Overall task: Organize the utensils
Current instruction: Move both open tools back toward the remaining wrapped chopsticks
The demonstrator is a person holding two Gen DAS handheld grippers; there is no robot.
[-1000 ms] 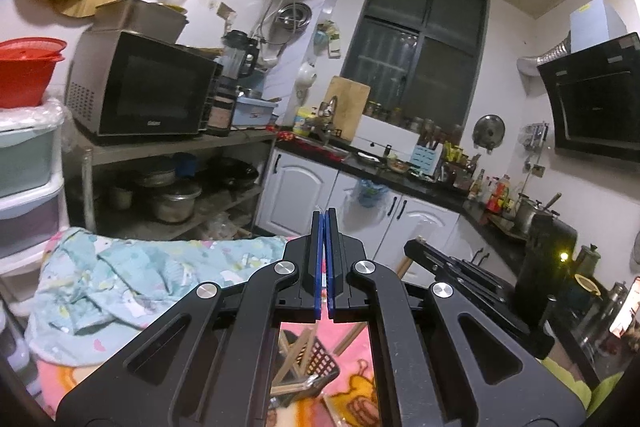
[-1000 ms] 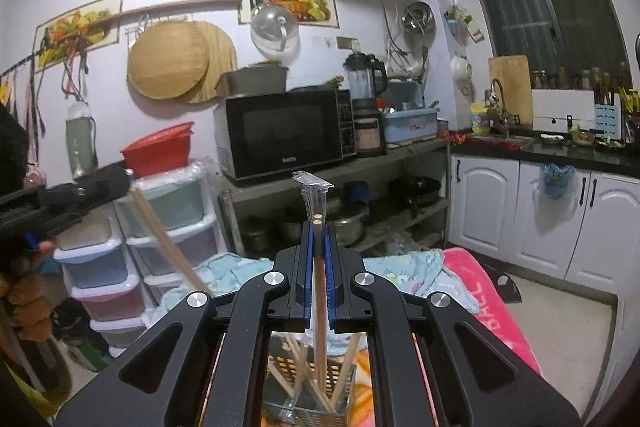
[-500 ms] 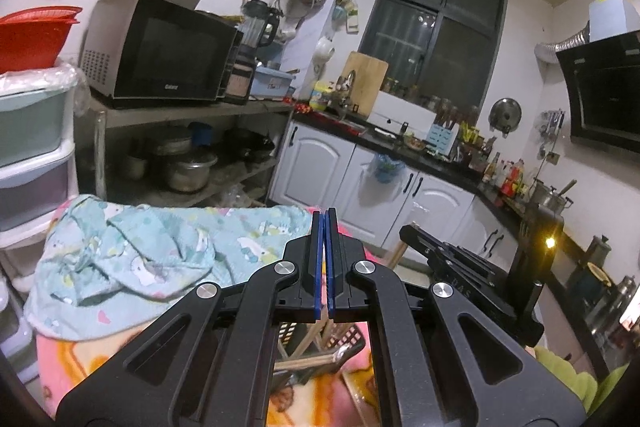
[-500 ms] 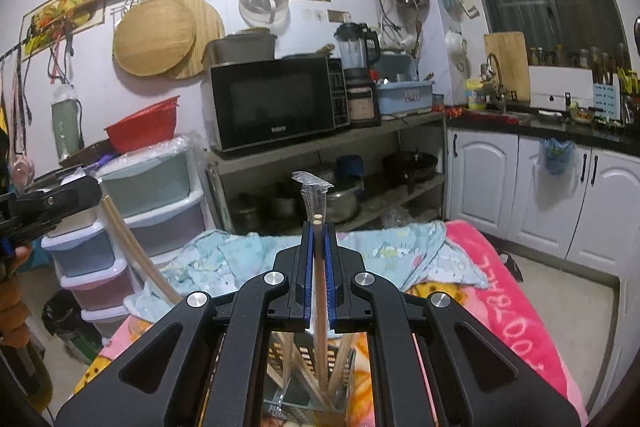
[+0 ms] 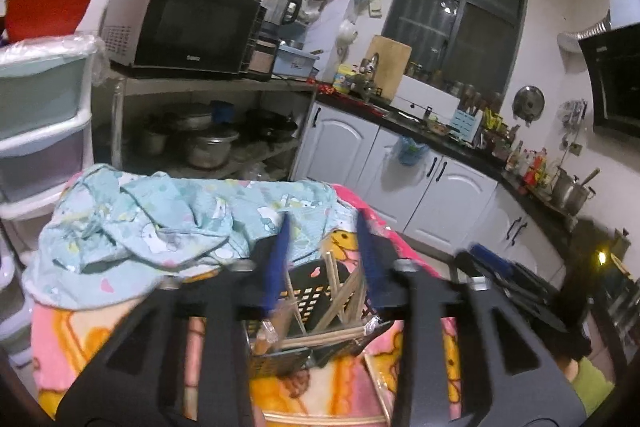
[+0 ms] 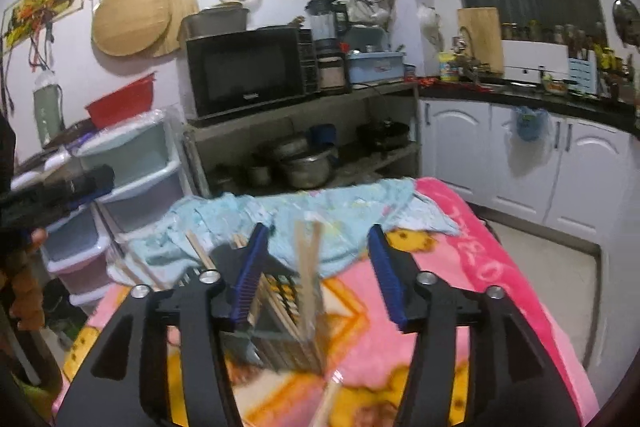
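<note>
Both tools over basket (image 5: 320, 311): left tool (image 5: 322, 263) and right tool (image 6: 320, 267) opening, clamping nothing. Chopstick (image 6: 308, 279) at 12 o'clock loose between right pads, likely dropping in.

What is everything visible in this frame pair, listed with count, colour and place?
Utensil basket: one, black, on the pink blanket, below both tongs.
Chopsticks: several, light wood, standing in the basket; a wrapped pair is upright between the right tongs' fingers, untouched.
Blanket: one, pink and yellow, covering the table.
Cloth: one, pale blue, crumpled behind the basket.
Microwave: one, black, on the metal shelf.
Pots: several, metal, on the lower shelf.
Drawer unit: one, white, far left.
Basin: one, red, atop the drawers.
Cabinets: white, under a dark counter.
Left tongs: black, blue pads, opening, nothing gripped.
Right tongs: black, blue pads, opening.
</note>
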